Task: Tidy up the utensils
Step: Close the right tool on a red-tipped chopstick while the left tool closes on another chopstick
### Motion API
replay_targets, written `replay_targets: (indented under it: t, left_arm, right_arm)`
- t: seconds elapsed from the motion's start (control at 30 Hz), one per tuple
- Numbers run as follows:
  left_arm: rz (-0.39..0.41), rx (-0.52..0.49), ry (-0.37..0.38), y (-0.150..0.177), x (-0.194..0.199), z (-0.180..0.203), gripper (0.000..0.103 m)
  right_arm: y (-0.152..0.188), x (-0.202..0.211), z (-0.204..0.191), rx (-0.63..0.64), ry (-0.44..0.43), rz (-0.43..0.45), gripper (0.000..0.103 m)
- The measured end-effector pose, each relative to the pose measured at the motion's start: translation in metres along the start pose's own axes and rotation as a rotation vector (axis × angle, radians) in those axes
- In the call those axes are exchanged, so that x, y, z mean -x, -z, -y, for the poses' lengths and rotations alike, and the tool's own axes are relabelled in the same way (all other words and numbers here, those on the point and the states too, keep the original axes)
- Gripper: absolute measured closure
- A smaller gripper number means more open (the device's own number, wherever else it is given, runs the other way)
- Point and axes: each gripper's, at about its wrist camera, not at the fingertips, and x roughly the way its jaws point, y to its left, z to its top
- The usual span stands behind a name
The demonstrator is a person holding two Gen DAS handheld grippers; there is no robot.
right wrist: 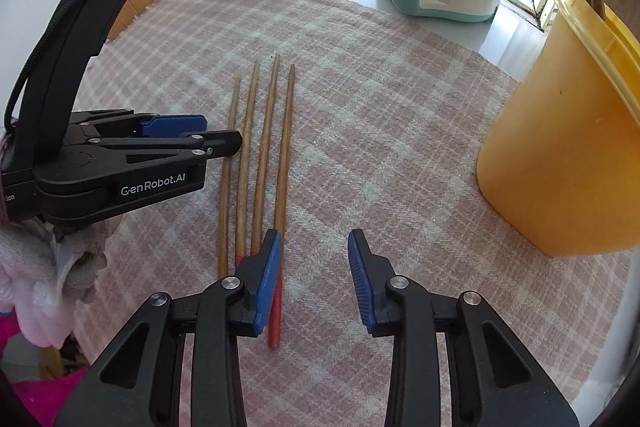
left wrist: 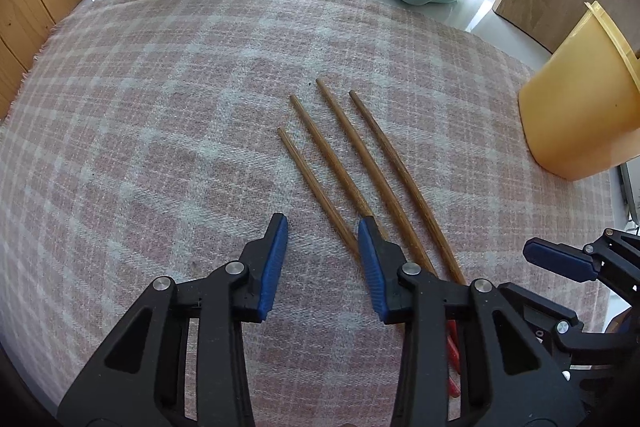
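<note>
1. Left wrist view: the left gripper (left wrist: 323,227) hovers low over the checked cloth (left wrist: 160,107) with its jaws apart and empty. Four wooden chopsticks (left wrist: 340,163) lie fanned near the cloth's middle; the leftmost one runs into the gap between the jaws. The yellow container (left wrist: 580,107) stands at the cloth's right edge. The right gripper (left wrist: 560,259) shows only partly, so its jaw state cannot be told here.

2. Right wrist view: the right gripper (right wrist: 314,247) is likewise spread and empty, its left finger over the chopsticks' (right wrist: 260,155) red-tipped ends. The yellow container (right wrist: 560,147) already holds a dark utensil.

3. Judged step: the approach to a pick. The next move calls for straddling one stick, closing on it, then carrying it to the container.
</note>
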Motion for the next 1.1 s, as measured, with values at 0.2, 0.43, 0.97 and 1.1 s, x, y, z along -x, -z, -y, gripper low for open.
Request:
replay_targets:
  t: [0.2,0.43,0.97,1.1]
  left_arm:
    - [0.001,-0.029,0.028,0.002,0.001,0.003,0.085]
    - [0.014,-0.055,0.018,0.001,-0.004,0.012,0.09]
    - [0.018,-0.063,0.069,0.006,0.0,-0.004,0.096]
    - [0.027,-0.077,0.058,0.005,-0.002,0.0,0.095]
  right_arm:
    - [-0.005,-0.004,0.001,0.004,-0.007,-0.005,0.073]
    - [-0.014,-0.018,-0.005,0.022,-0.004,-0.024,0.077]
    - [-0.026,-0.039,-0.021,0.046,0.014,-0.055,0.087]
    - [-0.026,-0.038,-0.014,-0.021,0.006,-0.061,0.098]
